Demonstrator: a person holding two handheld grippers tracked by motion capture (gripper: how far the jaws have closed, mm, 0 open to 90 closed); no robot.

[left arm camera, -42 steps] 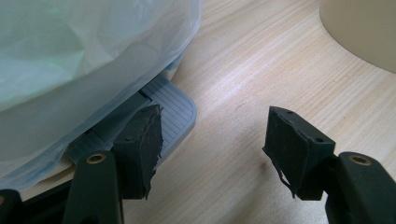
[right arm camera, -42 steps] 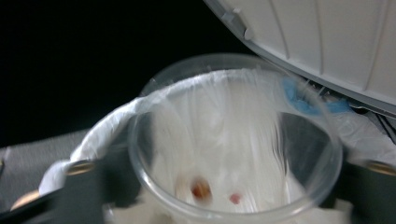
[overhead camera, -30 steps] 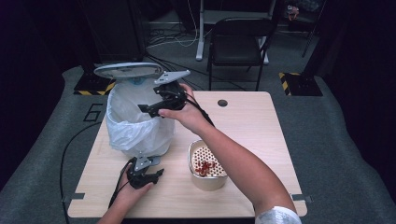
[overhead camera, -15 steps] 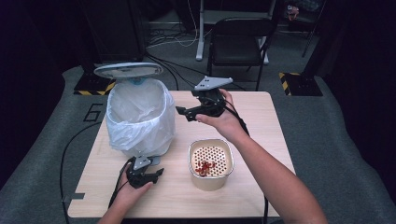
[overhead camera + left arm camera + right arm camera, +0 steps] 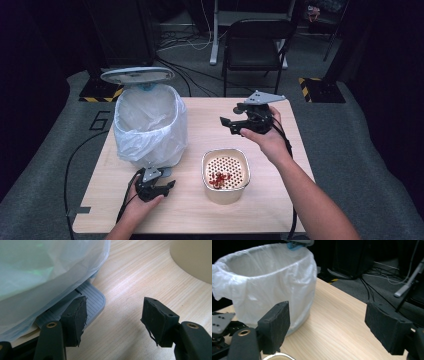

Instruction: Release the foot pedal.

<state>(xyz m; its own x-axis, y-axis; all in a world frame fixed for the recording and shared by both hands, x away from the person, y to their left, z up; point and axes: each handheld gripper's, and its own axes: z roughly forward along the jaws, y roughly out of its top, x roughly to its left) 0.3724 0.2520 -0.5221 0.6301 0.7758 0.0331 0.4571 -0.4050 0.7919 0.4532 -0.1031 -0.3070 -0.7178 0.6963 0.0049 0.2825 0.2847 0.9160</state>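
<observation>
I have 1 table in front of me, and I place everything else from the 1 pedal bin standing on its left part.

The bin has a white liner folded over its rim. Its 1 lid stands tipped up behind the mouth, which I judge is so that scraps can be dropped straight in.

1 cream strainer bowl sits to the right of the bin and a little nearer to me, close by but not touching it. That keeps the carry from bowl to bin short.

There are 2 grippers. My left gripper lies low at the front foot of the bin. Its fingers are apart with nothing between them, and 1 finger rests on the grey ribbed pedal. I take that pressure to be what holds the lid up.

My right gripper hangs in the air to the right of the bin, beyond the bowl and pointing back toward the bin. It is empty, with its fingers wide apart, though they have just been closing a little.

The small cluster of red bits lies on the perforated floor of the bowl. They are too small for me to count.
</observation>
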